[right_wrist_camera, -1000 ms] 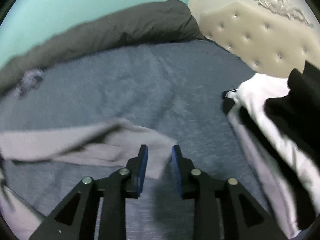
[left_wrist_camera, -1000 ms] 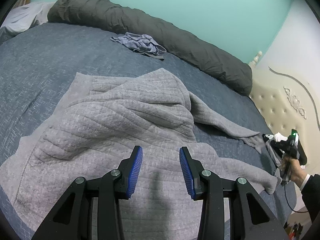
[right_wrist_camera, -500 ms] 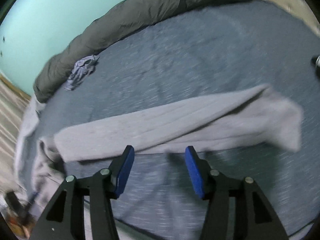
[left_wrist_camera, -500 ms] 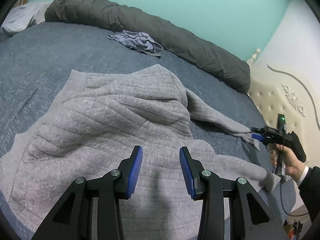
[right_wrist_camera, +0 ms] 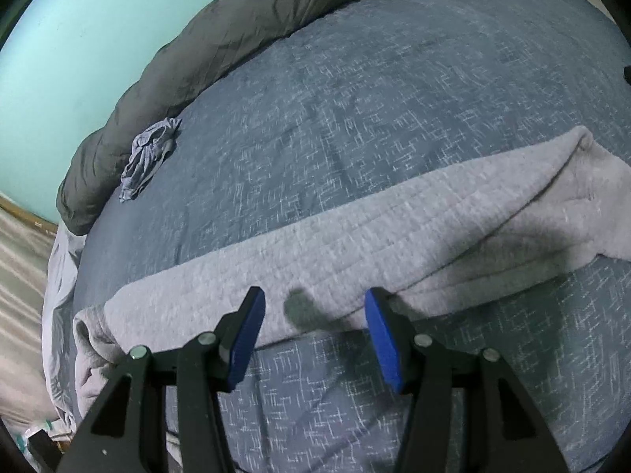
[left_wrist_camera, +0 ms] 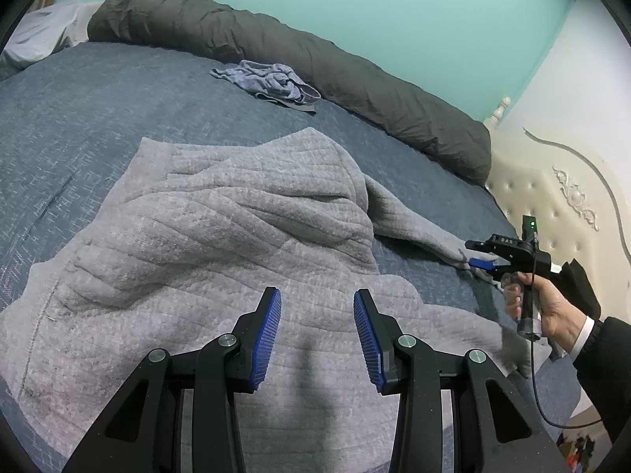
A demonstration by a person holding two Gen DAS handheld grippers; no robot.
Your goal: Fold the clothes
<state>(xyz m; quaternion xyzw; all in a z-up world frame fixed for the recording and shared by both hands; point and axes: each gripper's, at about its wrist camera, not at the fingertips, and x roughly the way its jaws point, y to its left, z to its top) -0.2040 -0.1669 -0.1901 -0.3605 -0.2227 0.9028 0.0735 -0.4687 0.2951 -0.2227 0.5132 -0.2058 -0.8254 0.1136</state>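
Note:
A grey quilted sweatshirt [left_wrist_camera: 221, 236] lies spread and rumpled on the blue bed cover [left_wrist_camera: 71, 126]. My left gripper [left_wrist_camera: 317, 311] hovers over its lower part, open, with nothing between the blue pads. One sleeve [right_wrist_camera: 355, 232] runs out straight to the right across the bed. My right gripper [right_wrist_camera: 315, 299] stands open over the sleeve's near edge, its pads apart and clear of the cloth. In the left wrist view the right gripper [left_wrist_camera: 473, 254], held by a hand [left_wrist_camera: 548, 307], sits by the sleeve's cuff end [left_wrist_camera: 457, 254].
A rolled dark grey duvet [left_wrist_camera: 315, 63] lines the far side against the teal wall. A crumpled blue-grey garment [left_wrist_camera: 272, 82] lies in front of it. A cream tufted headboard [left_wrist_camera: 552, 197] stands at the right. White sheets [right_wrist_camera: 59, 276] hang at the bed's edge.
The right gripper widened its jaws, swung along the sleeve and tipped downward. The sleeve now lies stretched flat on the bed. The left gripper stayed put.

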